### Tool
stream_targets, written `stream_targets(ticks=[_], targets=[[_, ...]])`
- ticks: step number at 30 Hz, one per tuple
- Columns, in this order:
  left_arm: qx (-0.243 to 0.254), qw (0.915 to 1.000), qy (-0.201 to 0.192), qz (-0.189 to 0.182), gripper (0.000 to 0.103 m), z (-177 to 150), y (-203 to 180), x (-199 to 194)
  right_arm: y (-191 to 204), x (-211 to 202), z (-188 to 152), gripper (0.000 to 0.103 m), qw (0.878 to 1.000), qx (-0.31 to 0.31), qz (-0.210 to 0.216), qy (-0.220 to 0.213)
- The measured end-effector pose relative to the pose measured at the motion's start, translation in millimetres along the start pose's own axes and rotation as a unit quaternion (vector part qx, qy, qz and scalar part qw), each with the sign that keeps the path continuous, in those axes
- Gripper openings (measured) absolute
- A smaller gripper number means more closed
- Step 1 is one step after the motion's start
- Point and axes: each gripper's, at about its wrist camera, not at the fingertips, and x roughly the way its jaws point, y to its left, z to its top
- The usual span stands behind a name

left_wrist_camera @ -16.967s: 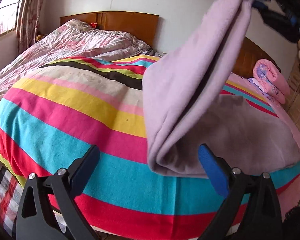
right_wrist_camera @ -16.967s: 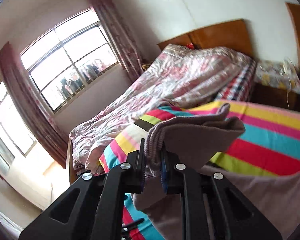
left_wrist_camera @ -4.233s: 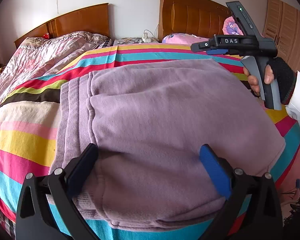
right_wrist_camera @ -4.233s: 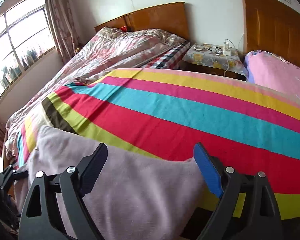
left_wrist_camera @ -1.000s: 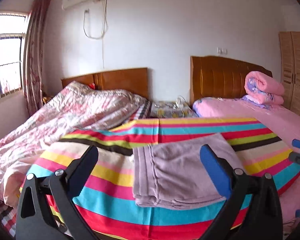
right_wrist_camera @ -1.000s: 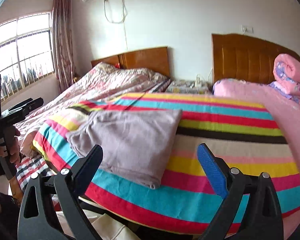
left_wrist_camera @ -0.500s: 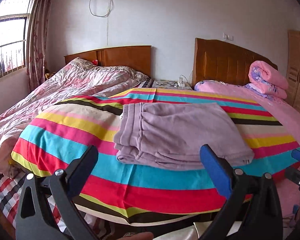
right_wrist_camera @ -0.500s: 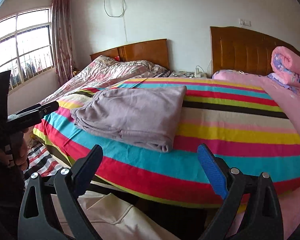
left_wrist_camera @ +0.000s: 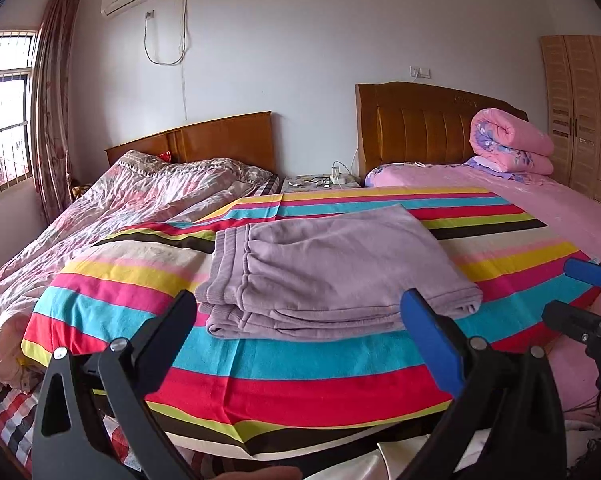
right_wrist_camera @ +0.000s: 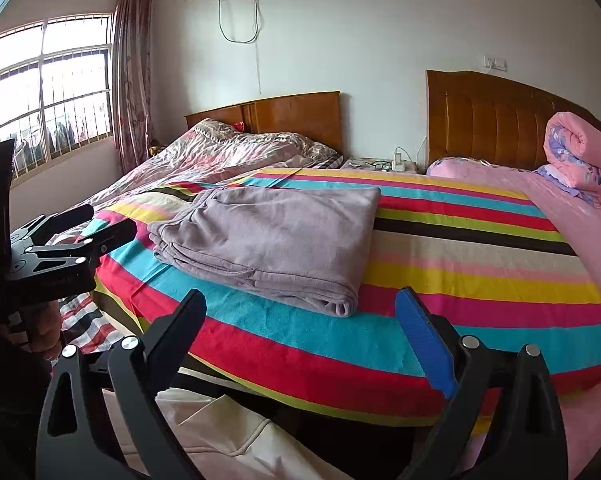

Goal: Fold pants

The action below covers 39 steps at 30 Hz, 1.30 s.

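Note:
The lilac pants (left_wrist_camera: 324, 268) lie folded into a flat rectangular stack on the striped blanket (left_wrist_camera: 300, 372), waistband to the left; they also show in the right wrist view as the pants (right_wrist_camera: 276, 236). My left gripper (left_wrist_camera: 300, 320) hovers open in front of the bed's near edge, holding nothing. My right gripper (right_wrist_camera: 300, 312) is likewise open and empty, back from the bed. Each gripper shows in the other's view: the right gripper (left_wrist_camera: 580, 292) at the right edge, the left gripper (right_wrist_camera: 96, 224) at the left, held by a hand.
A rumpled floral quilt (left_wrist_camera: 112, 208) covers the bed at left. A nightstand (left_wrist_camera: 320, 182) with cables stands between two wooden headboards. A rolled pink quilt (left_wrist_camera: 508, 144) rests on the pink bed at right. A wardrobe (left_wrist_camera: 580, 112) stands at far right, and cream cloth (right_wrist_camera: 228, 436) lies below.
Both grippers have drawn back and tilted up a little since half a second ago, so the bed and pants look smaller. The pants have not moved.

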Motion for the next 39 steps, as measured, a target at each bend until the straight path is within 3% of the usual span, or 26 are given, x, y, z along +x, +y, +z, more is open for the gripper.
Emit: stream_targets(ticks=[39], targets=[[-0.002, 0.9999, 0.009, -0.006, 0.102, -2.8, 0.4, 4.7, -0.3, 2.5, -1.6, 0.092, 1.000, 0.005, 0.000, 0.008]])
